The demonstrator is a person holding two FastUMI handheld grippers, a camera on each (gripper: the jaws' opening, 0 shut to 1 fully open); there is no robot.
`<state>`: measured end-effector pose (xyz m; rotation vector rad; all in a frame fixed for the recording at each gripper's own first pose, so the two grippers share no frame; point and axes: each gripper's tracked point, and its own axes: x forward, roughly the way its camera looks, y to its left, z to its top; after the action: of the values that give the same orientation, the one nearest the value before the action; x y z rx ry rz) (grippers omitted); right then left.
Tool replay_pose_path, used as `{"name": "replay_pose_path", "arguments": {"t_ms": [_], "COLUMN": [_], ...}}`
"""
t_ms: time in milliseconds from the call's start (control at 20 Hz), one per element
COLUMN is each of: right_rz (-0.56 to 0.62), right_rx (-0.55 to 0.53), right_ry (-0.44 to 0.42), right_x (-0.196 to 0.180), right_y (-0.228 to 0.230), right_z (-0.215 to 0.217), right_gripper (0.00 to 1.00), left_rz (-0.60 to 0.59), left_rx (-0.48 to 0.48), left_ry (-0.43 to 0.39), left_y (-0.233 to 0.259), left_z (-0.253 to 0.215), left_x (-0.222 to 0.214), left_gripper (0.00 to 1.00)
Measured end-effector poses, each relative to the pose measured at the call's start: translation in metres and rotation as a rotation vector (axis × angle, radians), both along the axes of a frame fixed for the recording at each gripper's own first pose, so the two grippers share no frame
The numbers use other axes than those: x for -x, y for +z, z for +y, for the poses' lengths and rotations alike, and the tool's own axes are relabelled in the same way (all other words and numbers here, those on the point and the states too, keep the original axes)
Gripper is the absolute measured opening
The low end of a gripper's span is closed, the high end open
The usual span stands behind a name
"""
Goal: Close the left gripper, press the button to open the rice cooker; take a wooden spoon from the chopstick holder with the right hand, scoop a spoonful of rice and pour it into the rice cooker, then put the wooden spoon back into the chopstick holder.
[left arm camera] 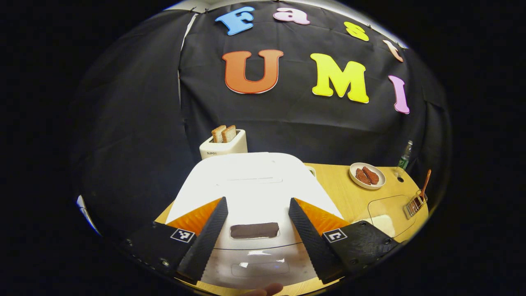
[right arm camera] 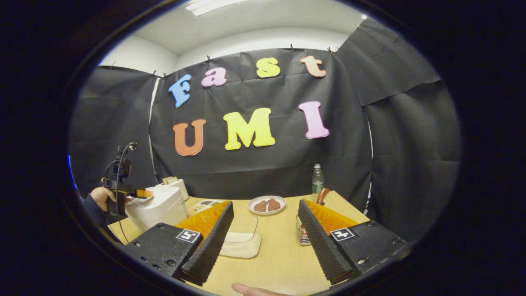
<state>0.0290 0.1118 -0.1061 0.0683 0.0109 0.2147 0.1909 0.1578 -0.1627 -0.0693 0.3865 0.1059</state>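
The white rice cooker lies right under my left gripper, lid down. Its dark oblong button sits between the two fingers, which stand wide open above the lid. In the right gripper view, the cooker stands at the table's left, with a hand holding the left gripper over it. My right gripper is open and holds nothing. A clear container of rice lies ahead of it. The chopstick holder is partly hidden behind its right finger, and the wooden spoon handle sticks up from it.
A white toaster with two bread slices stands behind the cooker. A plate of brown food and a bottle stand at the back of the wooden table. A small tray lies beside the cooker.
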Motion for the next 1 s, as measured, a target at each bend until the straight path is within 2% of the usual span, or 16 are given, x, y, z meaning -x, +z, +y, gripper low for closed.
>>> {"name": "replay_pose_path", "arguments": {"t_ms": [250,400,450,550,650,750,800,850,900,1000], "right_rz": [0.007,0.013,0.009,0.005,0.004,0.004,-0.001,-0.003,-0.003,-0.014], "right_rx": [0.0,0.023,0.029,0.025,0.034,0.054,0.049,0.038,0.031,0.027], "right_ry": [-0.01,-0.028,-0.037,-0.056,-0.072,-0.094,-0.097,-0.093,-0.089,-0.102], "right_x": [-0.004,-0.005,-0.006,-0.007,-0.008,-0.008,-0.007,-0.007,-0.006,-0.005], "right_y": [-0.003,-0.004,-0.004,-0.001,-0.001,0.0,0.004,0.008,0.011,0.018], "right_z": [-0.002,-0.006,-0.009,-0.015,-0.018,-0.024,-0.026,-0.024,-0.024,-0.03], "right_gripper": [0.99,0.96,0.99,0.96,0.96,0.96,0.99,0.96,0.99,0.96], "left_rz": [-0.057,-0.106,-0.103,-0.117,-0.141,-0.154,-0.167,-0.2,-0.236,-0.279], "left_rx": [0.003,-0.039,-0.052,-0.033,-0.002,-0.031,-0.045,-0.052,-0.047,-0.021], "left_ry": [0.014,0.022,0.024,0.021,-0.006,0.001,0.006,0.008,-0.006,-0.049], "left_y": [0.002,0.005,0.004,0.014,0.028,0.04,0.048,0.06,0.071,0.087], "left_z": [0.0,0.002,0.002,-0.006,-0.019,-0.022,-0.025,-0.031,-0.041,-0.069], "left_x": [0.0,0.001,0.004,0.01,0.019,0.035,0.045,0.055,0.064,0.082], "left_gripper": [0.98,0.97,0.96,0.95,0.93,0.93,0.93,0.93,0.93,0.9]}}
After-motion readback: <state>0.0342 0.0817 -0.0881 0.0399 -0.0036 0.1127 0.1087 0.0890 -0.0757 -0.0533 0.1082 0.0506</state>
